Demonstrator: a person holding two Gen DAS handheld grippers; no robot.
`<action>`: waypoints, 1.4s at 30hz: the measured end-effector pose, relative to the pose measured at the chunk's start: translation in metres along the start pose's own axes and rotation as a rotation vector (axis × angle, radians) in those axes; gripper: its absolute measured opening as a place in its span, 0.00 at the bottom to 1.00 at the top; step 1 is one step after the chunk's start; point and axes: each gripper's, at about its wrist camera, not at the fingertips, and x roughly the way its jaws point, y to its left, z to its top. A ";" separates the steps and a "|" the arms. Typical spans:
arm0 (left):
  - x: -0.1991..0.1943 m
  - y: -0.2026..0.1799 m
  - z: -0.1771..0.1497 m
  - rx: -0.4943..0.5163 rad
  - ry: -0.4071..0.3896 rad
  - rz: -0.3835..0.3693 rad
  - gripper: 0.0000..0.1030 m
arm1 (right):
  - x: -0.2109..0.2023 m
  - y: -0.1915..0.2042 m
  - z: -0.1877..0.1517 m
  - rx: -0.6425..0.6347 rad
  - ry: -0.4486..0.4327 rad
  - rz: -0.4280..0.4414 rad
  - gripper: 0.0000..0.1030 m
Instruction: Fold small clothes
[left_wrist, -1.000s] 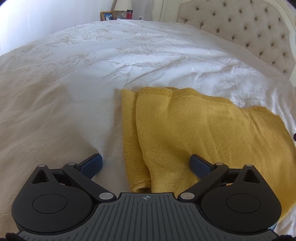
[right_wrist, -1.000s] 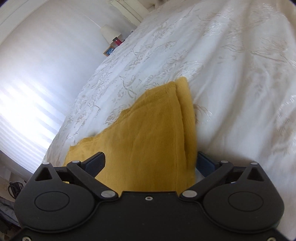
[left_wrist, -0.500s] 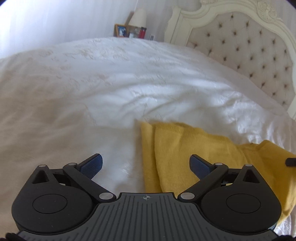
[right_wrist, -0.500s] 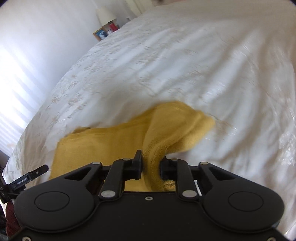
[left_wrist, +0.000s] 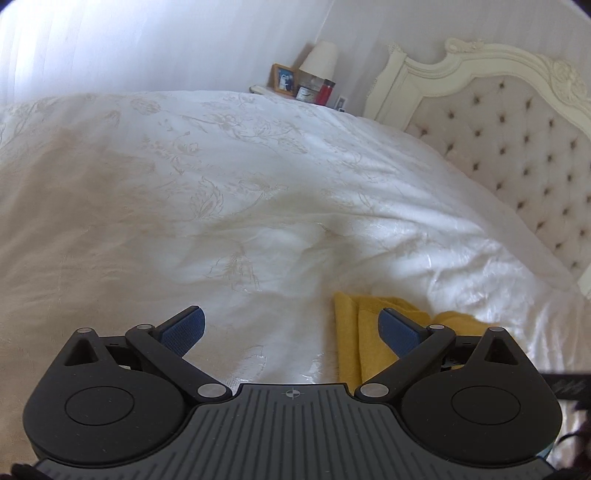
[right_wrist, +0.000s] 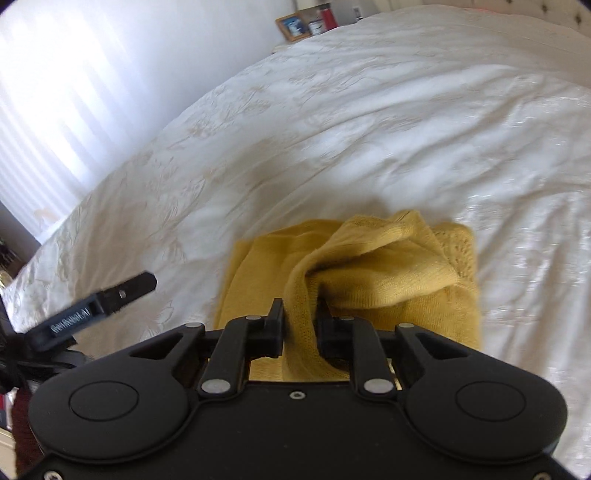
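Observation:
A mustard-yellow knit garment (right_wrist: 369, 269) lies on the white bedspread (right_wrist: 369, 110). My right gripper (right_wrist: 300, 325) is shut on one end of the garment and holds that end lifted and folded back over the rest. My left gripper (left_wrist: 291, 325) is open and empty above the bedspread (left_wrist: 221, 221), just left of the garment's other end (left_wrist: 354, 332), which shows at the lower right behind the right blue pad (left_wrist: 399, 328). The left gripper's tip (right_wrist: 110, 295) shows at the left in the right wrist view.
A tufted headboard (left_wrist: 517, 129) stands at the right. A nightstand beyond the bed holds a lamp (left_wrist: 319, 61), a photo frame (left_wrist: 284, 77) and a red container (left_wrist: 325, 90). Bright curtains (right_wrist: 74, 92) fill the left side.
My right gripper closed on the garment's end and lifted it back over the rest. My left gripper drew back and left, off the garment, staying open.

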 end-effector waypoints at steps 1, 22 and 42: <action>0.000 0.002 0.000 -0.011 0.003 -0.009 0.99 | 0.008 0.007 -0.003 -0.013 0.007 -0.009 0.25; 0.005 0.005 -0.002 -0.023 0.024 -0.023 0.98 | -0.019 0.064 -0.046 -0.253 -0.145 0.130 0.48; 0.024 -0.040 -0.028 0.136 0.121 -0.154 0.99 | 0.016 0.050 -0.123 -0.360 -0.002 0.123 0.57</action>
